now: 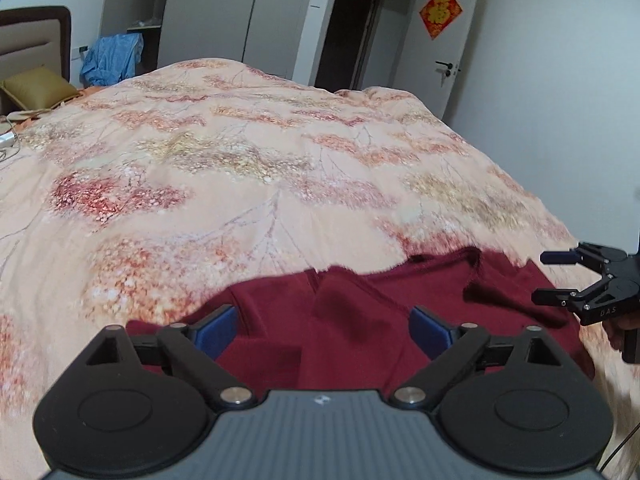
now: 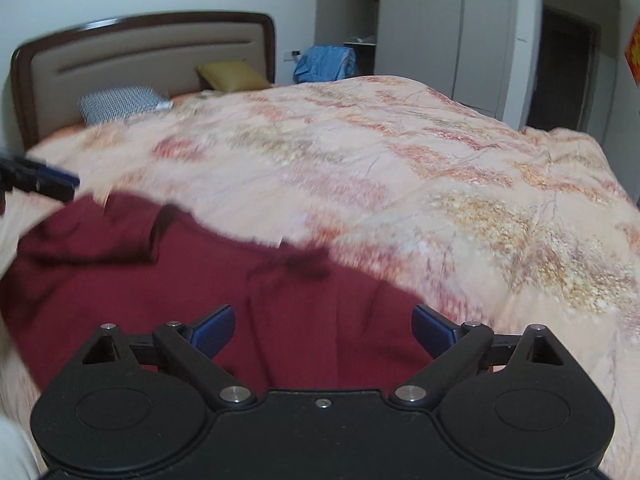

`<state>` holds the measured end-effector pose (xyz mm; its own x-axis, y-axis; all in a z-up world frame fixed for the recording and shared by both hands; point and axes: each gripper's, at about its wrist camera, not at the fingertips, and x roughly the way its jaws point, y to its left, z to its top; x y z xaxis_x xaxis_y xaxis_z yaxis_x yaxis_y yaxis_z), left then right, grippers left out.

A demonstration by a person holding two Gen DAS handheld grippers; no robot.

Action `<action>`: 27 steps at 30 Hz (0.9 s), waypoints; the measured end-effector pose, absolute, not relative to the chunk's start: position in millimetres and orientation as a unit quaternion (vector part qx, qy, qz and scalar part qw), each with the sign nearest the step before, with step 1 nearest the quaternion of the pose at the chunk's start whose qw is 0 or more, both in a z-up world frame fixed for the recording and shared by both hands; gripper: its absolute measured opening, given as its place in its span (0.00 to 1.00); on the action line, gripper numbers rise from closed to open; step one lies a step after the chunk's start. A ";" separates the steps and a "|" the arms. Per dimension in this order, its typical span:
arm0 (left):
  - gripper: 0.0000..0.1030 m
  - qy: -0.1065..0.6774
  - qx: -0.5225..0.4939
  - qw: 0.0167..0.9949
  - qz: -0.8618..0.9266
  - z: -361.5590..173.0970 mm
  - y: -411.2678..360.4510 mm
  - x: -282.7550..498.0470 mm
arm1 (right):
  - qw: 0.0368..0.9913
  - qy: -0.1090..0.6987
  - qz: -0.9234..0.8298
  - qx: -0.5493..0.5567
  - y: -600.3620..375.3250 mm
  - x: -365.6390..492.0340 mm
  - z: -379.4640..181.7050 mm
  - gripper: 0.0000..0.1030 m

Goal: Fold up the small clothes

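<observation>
My left gripper (image 1: 322, 330) and right gripper (image 2: 322, 330) both released, nothing between pads, hovering above rumpled dark-red knit garment (image 1: 360, 320) on near edge of floral peach quilt (image 1: 240, 160), positioned, I judge, for next fold grab.

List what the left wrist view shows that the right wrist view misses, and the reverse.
Left wrist only: a door handle and the whole red wall decoration. Right wrist only: the full headboard and a patterned pillow. Both: the dark red garment lying rumpled on the floral quilt, the yellow pillow, the blue cloth, and the left gripper and right gripper, each open.
</observation>
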<state>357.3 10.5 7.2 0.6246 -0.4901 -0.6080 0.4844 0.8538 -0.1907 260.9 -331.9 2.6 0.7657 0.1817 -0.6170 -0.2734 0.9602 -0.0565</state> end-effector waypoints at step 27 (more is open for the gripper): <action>0.07 0.348 -0.089 0.925 -0.124 -27.5 37.6 359.2 | 0.957 0.290 0.008 0.028 -365.4 283.1 -12.6 0.06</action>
<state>359.2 37.6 -27.5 0.7276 -0.2913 -0.6211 0.1672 0.9534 -0.2513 283.1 -365.4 -12.6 0.8315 0.0315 -0.5546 0.0009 0.9983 0.0581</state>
